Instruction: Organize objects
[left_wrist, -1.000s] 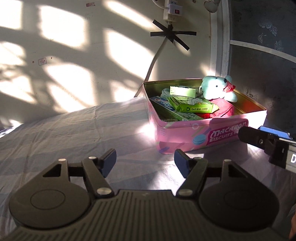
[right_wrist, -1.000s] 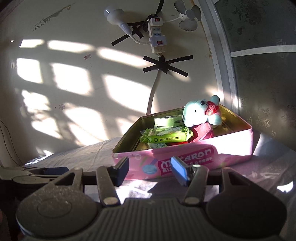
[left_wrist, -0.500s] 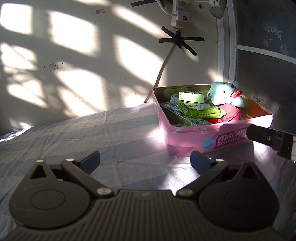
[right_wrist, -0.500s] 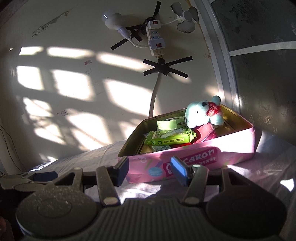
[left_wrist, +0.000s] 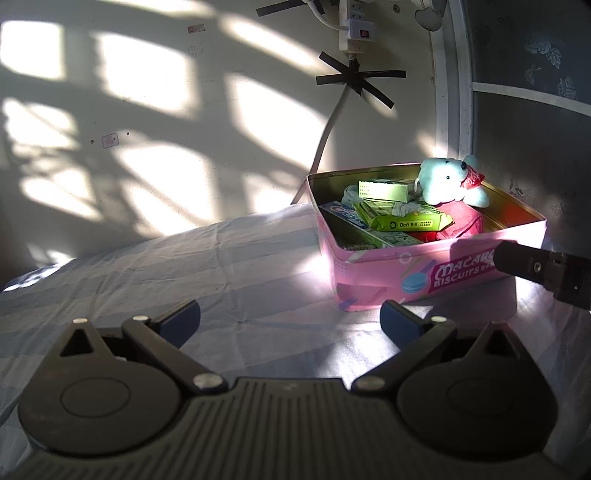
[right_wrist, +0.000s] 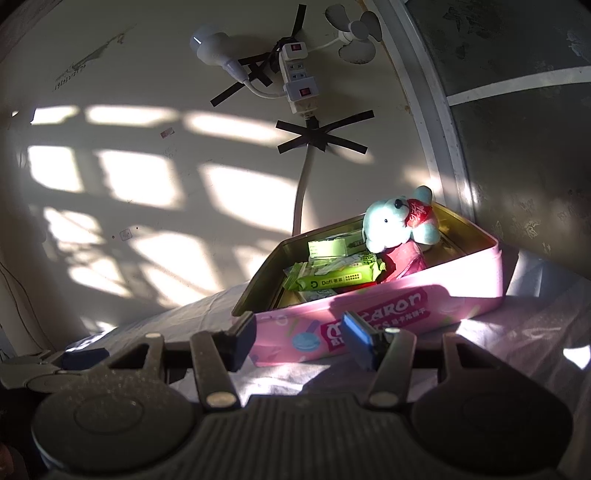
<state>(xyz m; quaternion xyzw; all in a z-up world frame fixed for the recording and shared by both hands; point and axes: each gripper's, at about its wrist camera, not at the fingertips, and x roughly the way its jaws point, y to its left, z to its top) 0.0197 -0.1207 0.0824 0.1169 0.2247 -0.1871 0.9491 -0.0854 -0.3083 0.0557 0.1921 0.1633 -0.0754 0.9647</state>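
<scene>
**Matte Black Grippers, Blue Pads, Silver Rivets**

Left gripper (left_wrist: 290, 319): matte black plastic, ribbed housing across the bottom, a round disc with an embossed ring on either side, triangular cut-outs above. Slim black linkage bars pinned with small silver rivets. Dark blue pads (left_wrist: 400, 325) on the fingertips.

Right gripper (right_wrist: 299, 336): same black build, dusty and speckled on the discs, ribbed centre, silver rivets at the joints. One fingertip pad (right_wrist: 356, 334) bright blue in sunlight, the other shadowed and dark.
</scene>
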